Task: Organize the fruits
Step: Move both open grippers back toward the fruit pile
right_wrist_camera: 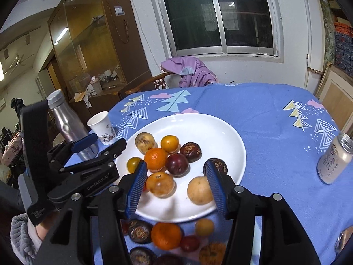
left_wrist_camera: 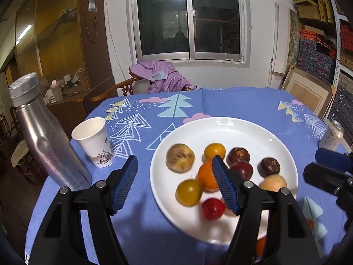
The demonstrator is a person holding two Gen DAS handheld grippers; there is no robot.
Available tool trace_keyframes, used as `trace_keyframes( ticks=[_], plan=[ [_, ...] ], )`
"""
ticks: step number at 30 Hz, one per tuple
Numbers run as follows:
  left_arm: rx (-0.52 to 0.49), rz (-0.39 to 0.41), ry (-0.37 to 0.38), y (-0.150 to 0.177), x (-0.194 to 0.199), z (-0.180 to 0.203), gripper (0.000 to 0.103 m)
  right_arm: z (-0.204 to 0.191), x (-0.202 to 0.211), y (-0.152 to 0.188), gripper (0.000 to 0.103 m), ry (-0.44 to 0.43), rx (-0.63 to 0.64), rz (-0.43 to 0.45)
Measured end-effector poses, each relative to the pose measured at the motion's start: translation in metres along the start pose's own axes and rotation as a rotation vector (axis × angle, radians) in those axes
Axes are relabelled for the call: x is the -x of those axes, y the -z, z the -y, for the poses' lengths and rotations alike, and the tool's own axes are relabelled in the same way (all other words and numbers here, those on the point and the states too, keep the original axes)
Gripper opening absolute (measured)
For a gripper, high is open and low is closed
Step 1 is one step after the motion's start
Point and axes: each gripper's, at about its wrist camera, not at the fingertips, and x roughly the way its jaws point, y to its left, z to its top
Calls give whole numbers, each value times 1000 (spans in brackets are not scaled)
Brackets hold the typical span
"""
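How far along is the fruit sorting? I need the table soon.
Partly done: the white plate already holds about nine fruits, such as an orange. Nothing is in hand; the left gripper and right gripper are both open. Left: a pile of fruit on the tablecloth beside the plate.

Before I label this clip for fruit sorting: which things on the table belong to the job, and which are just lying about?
Part of the job:
white plate
fruits on the plate
loose fruits on the cloth in front of the plate

Just lying about:
paper cup
steel bottle
drink can
purple garment on the chair
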Motion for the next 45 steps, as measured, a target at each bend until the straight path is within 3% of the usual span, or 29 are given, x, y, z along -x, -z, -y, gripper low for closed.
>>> trace_keyframes(
  ticks=[1,2,8,13,19,22,24,30,32,34,36,45],
  plan=[
    [-6,8,-11,5,7,0,88,-1,8,4,57,-7,-1,5],
    [-10,24,-27,11,15,0,91,-2,14,8,57,-9,0,10],
    [-75,36,-45,55,56,1,91,-1,45,47,60,-32,-12,18],
    [-38,-10,94,100,94,-3,96,14,60,86,72,-4,-54,0],
    [-91,-65,212,156,129,4,97,34,63,94,85,-29,-177,-13],
    [-57,-55,275,162,140,-2,98,41,63,94,87,-17,-205,-6],
    [-47,-116,324,166,135,-1,98,44,63,94,87,-21,-223,-10],
    [-58,-175,338,170,129,2,98,45,63,94,87,-35,-236,-10],
    [-67,-183,340,170,128,4,94,44,64,94,87,-40,-233,-10],
    [-77,-203,350,169,124,6,70,43,65,94,87,-44,-230,-9],
    [-84,-233,359,170,119,9,60,41,65,94,87,-44,-226,-10],
    [-97,-259,381,171,121,15,58,40,63,95,87,-48,-226,-22]
  ],
)
